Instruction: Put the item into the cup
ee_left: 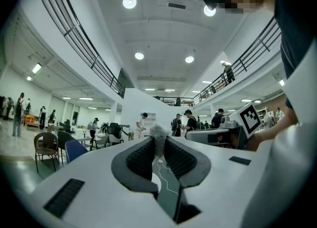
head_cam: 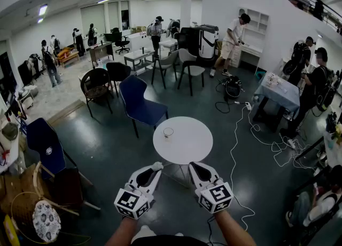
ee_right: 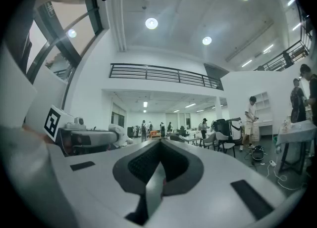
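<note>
Clear cup upright on table; pale item clamped in left tool.

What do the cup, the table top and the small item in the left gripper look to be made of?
The cup is clear glass or plastic; the table shows through it, but I cannot tell which of the two it is. The table has a smooth, matt white top, probably laminate or painted board. The item in the left gripper is soft, fuzzy and off-white with a ragged outline, like cotton or fluff.

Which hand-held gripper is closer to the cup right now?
Left, slightly. In the head view, the left hand-held gripper sits just below-left of the cup; the right hand-held gripper lies farther below-right.
</note>
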Available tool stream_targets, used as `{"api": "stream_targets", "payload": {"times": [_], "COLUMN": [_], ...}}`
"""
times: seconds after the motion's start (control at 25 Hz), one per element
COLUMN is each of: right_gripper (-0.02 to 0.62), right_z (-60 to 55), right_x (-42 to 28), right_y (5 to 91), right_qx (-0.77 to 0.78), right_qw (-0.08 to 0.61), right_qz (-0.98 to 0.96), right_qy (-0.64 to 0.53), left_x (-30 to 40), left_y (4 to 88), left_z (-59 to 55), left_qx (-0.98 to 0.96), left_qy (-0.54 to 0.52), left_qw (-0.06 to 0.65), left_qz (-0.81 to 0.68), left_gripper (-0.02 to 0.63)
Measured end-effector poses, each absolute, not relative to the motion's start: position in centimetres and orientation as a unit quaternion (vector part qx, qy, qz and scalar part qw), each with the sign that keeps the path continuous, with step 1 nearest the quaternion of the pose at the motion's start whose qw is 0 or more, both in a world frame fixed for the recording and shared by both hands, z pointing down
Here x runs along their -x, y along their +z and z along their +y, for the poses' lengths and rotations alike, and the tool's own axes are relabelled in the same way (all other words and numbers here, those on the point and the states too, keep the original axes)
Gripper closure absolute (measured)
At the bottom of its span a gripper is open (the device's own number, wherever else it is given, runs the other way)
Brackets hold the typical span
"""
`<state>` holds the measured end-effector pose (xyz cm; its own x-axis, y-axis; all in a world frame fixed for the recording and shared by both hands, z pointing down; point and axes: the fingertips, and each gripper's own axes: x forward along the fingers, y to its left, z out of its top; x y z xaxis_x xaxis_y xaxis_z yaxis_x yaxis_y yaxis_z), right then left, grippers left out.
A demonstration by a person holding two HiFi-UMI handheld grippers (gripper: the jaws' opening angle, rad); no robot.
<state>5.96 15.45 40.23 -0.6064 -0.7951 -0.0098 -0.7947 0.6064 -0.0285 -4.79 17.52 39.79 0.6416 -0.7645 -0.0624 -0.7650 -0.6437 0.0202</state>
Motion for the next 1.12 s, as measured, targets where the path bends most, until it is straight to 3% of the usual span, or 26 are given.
{"api": "stream_targets", "payload": {"times": [1.12], "right_gripper": [0.586], "right_z": [16.4], "right_x": [-10.8], "right_y": [41.8], "right_qx": [0.446], "right_qw": [0.022], "right_qz": [0.894], "right_qy": [-0.042], "left_x": [0.3], "left_y": [41.4], "left_z": [18.3], "left_qx": [0.908], "left_qy": [0.011], "left_qw": [-0.021], "left_qz": [0.417], "left_gripper": [0.534]}}
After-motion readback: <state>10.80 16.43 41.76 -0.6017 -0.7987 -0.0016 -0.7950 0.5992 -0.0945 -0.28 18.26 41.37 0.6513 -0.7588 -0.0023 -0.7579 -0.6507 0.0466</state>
